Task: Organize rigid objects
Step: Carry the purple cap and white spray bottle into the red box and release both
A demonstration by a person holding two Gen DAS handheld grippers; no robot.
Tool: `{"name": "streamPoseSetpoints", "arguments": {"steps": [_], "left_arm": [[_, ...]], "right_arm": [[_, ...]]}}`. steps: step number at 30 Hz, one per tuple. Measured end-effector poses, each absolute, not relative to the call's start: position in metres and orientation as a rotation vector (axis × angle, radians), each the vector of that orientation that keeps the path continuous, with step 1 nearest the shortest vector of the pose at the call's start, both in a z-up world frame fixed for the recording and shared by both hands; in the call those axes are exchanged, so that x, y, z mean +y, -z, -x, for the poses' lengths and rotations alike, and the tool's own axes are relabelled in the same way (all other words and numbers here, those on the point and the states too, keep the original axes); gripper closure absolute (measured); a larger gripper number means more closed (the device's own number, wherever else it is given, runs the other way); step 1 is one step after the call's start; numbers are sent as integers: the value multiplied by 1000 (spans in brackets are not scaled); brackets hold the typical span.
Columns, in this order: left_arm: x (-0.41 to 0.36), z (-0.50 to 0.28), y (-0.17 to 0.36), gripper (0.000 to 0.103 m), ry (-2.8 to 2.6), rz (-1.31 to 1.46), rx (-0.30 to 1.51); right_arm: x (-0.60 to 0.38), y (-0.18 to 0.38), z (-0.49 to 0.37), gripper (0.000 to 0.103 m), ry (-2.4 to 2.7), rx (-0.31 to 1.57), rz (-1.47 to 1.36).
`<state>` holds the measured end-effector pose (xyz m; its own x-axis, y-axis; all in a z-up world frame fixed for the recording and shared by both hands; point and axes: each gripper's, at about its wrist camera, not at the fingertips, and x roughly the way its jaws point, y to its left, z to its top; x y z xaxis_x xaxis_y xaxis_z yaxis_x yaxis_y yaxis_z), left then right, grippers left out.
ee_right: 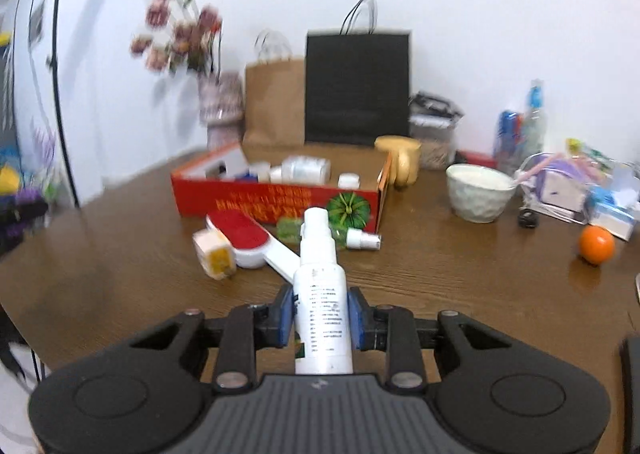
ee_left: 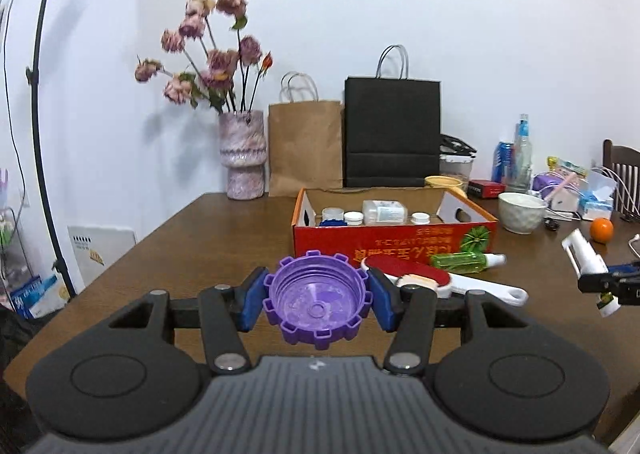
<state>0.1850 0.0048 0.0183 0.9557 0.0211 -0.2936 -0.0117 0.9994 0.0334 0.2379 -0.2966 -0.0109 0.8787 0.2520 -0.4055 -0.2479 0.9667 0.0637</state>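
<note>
Purple cap [ee_left: 318, 296] sits clamped between the left gripper [ee_left: 318, 300] pads, open side facing the camera, held above the table [ee_left: 200, 238]. Ahead of it lie the brush [ee_left: 408, 270] and green bottle [ee_left: 460, 262], just in front of the red box [ee_left: 394, 244], which holds several white containers. Over on the right gripper [ee_right: 322, 320], the jaws are closed on the white bottle [ee_right: 322, 294], nozzle pointing forward toward the box [ee_right: 280, 199]. An orange [ee_right: 597, 245] rests far right of it; a bowl [ee_right: 478, 189] stands beyond.
</note>
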Motion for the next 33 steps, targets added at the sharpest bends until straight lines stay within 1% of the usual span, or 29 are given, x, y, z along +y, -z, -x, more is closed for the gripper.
{"name": "streamPoseSetpoints", "arguments": {"steps": [5, 10, 16, 24, 33], "left_arm": [[0, -151, -24, 49, -16, -50, 248], [-2, -120, -26, 49, 7, -34, 223], [-8, -94, -31, 49, 34, -36, 187], [-11, -101, -28, 49, 35, -31, 201], [-9, -154, -15, 49, 48, -14, 285]], "right_arm": [[-277, 2, -181, 76, -257, 308, -52], [-255, -2, -134, 76, -332, 272, -54], [-245, -8, -105, 76, -334, 224, -50], [-251, 3, -115, 76, -320, 253, -85], [-260, 15, -165, 76, -291, 302, -136]]}}
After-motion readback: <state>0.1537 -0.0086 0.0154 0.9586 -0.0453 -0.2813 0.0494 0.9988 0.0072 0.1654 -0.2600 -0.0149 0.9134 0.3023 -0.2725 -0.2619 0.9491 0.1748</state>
